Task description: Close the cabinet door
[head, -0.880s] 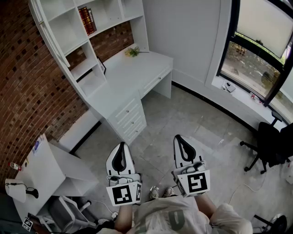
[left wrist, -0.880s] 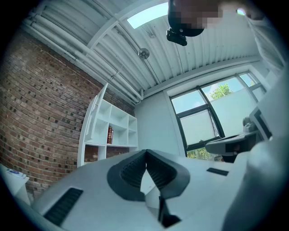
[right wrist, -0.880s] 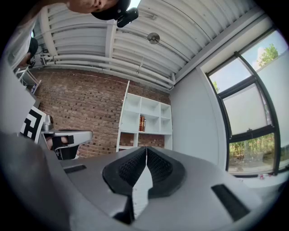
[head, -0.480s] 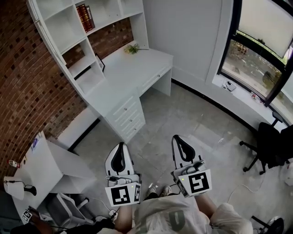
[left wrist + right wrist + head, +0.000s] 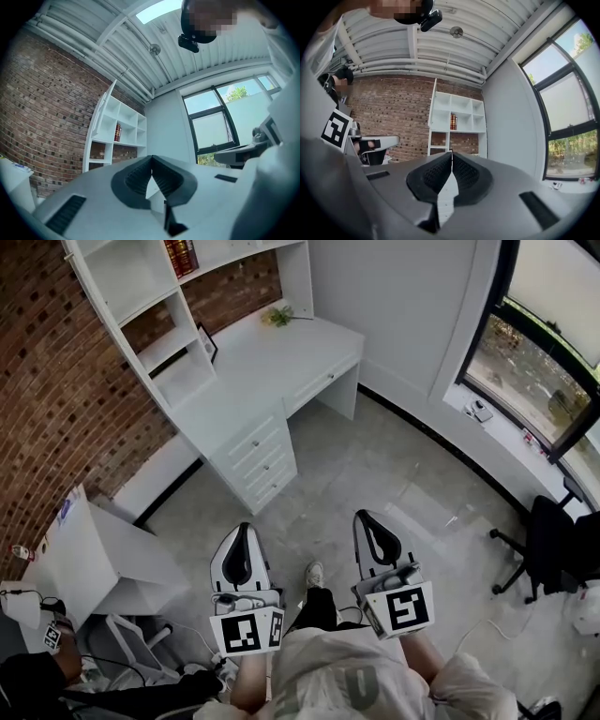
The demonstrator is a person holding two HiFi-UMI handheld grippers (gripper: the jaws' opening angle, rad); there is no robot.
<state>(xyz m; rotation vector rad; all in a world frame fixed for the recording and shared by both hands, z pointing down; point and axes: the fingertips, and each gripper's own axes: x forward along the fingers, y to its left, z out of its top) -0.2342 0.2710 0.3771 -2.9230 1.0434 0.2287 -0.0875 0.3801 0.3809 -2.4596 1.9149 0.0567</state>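
Observation:
The white shelf cabinet (image 5: 141, 296) stands against the brick wall at the head view's top left, well ahead of both grippers. Its tall narrow door (image 5: 104, 108) hangs open at the unit's left side, also seen edge-on in the right gripper view (image 5: 432, 108). Red books (image 5: 180, 254) sit on an upper shelf. My left gripper (image 5: 240, 531) and right gripper (image 5: 368, 518) are held side by side low in the head view, over the floor. Both are shut with nothing between the pads, as the left gripper view (image 5: 151, 157) and the right gripper view (image 5: 451, 153) show.
A white desk (image 5: 272, 352) with drawers (image 5: 258, 460) juts from the cabinet, a small plant (image 5: 278, 315) on it. A low white table (image 5: 84, 559) is at left, a black office chair (image 5: 553, 540) at right under the window (image 5: 553, 362). Another person's dark sleeve (image 5: 37, 681) is at bottom left.
The cabinet and desk have slid up and slightly right in the head view. A shoe has come into sight between the grippers. Both grippers stay shut, side by side.

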